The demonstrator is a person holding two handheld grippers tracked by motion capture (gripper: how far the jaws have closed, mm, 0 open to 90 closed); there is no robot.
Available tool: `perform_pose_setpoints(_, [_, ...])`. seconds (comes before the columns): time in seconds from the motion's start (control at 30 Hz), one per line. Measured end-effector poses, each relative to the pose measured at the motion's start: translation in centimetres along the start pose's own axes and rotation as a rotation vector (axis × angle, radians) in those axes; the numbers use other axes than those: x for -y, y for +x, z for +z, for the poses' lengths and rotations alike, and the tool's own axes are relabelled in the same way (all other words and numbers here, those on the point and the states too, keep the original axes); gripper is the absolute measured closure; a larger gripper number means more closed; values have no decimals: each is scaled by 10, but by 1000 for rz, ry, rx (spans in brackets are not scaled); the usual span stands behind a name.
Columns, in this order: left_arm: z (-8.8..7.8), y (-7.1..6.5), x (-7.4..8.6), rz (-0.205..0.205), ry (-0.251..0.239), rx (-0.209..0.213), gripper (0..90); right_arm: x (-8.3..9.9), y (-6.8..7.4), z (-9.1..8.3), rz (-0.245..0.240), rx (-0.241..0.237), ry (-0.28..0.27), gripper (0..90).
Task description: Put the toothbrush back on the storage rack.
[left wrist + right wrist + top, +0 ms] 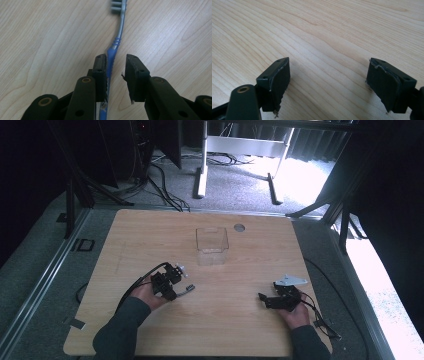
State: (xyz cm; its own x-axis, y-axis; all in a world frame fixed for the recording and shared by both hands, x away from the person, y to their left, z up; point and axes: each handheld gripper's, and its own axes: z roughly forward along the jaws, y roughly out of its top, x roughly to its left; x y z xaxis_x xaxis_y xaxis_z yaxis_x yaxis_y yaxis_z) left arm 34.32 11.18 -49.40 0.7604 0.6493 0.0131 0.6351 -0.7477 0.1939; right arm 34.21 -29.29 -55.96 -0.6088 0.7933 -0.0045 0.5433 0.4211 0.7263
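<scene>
A toothbrush with a blue handle and a grey neck and head lies flat on the wooden table. In the left gripper view its handle runs between the jaws of my left gripper. The left pad sits right against the handle, while the right pad stands a small gap away from it, so the jaws are open around it. In the high view the left gripper is at the table's left middle, with the toothbrush poking out to its right. My right gripper hovers wide open over bare wood, and it sits at the front right.
A clear plastic container stands upright at the table's middle back, beyond both grippers. A round cable hole is just behind it. Cables trail from both grippers toward the front edge. Desk legs and wires lie on the floor past the table.
</scene>
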Motion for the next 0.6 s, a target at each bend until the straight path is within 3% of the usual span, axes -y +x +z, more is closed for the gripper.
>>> perform_pose_setpoints(0.37, [9, 4, -4, 3, 68, 10, 738, 0, 0, 0, 0, 0, 0, 187])
perform_pose_setpoints(0.6, [13, 6, -4, -3, 87, 13, 746, 0, 0, 0, 0, 0, 0, 187])
